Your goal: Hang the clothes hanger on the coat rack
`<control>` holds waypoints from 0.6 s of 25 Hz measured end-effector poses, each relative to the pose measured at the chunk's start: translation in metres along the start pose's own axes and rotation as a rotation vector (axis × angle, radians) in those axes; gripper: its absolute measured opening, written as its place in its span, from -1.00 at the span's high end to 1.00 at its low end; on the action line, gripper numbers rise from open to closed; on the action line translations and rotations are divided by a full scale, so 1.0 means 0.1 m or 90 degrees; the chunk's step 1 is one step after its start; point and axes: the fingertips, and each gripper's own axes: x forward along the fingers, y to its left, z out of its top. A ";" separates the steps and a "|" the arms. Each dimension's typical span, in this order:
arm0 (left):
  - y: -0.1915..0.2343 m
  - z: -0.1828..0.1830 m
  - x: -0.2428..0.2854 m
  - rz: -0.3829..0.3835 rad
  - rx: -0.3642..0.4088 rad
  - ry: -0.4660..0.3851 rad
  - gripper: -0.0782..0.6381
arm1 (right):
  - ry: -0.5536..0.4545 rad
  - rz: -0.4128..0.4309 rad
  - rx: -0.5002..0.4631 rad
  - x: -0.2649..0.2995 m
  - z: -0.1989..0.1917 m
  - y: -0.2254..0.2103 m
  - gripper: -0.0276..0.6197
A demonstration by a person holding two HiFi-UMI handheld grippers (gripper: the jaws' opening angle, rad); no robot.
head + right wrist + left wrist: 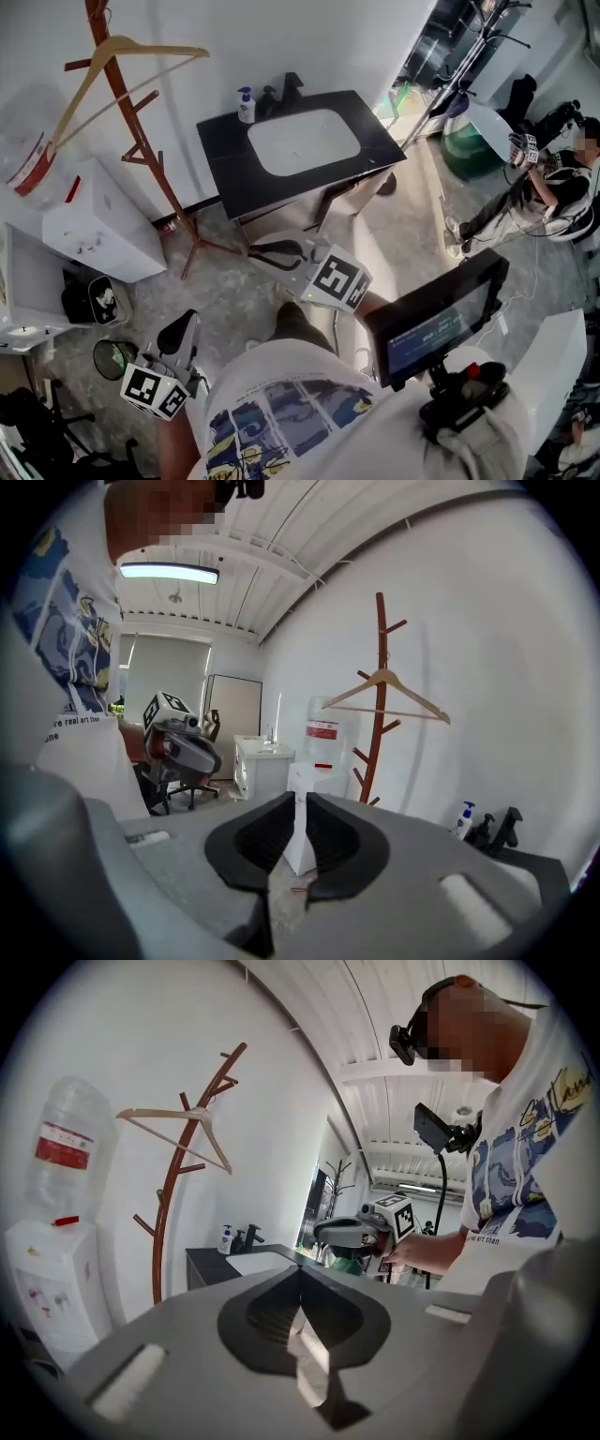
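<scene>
A light wooden clothes hanger point(155, 49) hangs by its hook near the top of the reddish-brown coat rack point(141, 141), which stands against the white wall. Both gripper views show the hanger point(173, 1115) point(417, 703) on the rack point(169, 1213) point(380, 724), well away from either gripper. My left gripper point(181, 326) point(300, 1274) is low at the left, its pads meeting at the tips and holding nothing. My right gripper point(255, 251) point(298, 803) is in front of my body. A narrow slit shows between its pads, with nothing in it.
A black counter point(225, 150) with a white basin and a soap bottle point(246, 105) stands right of the rack. A white water dispenser point(94, 225) with its bottle point(28, 150) stands left of it. Another person point(553, 178) sits at the far right.
</scene>
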 end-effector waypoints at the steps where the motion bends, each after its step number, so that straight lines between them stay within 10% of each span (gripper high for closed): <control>1: -0.02 0.00 -0.01 -0.001 -0.001 -0.001 0.77 | 0.005 0.002 -0.004 -0.02 0.01 0.06 0.80; 15: -0.16 -0.09 -0.14 0.007 -0.003 -0.002 0.77 | -0.006 0.018 -0.013 -0.11 0.11 0.52 0.91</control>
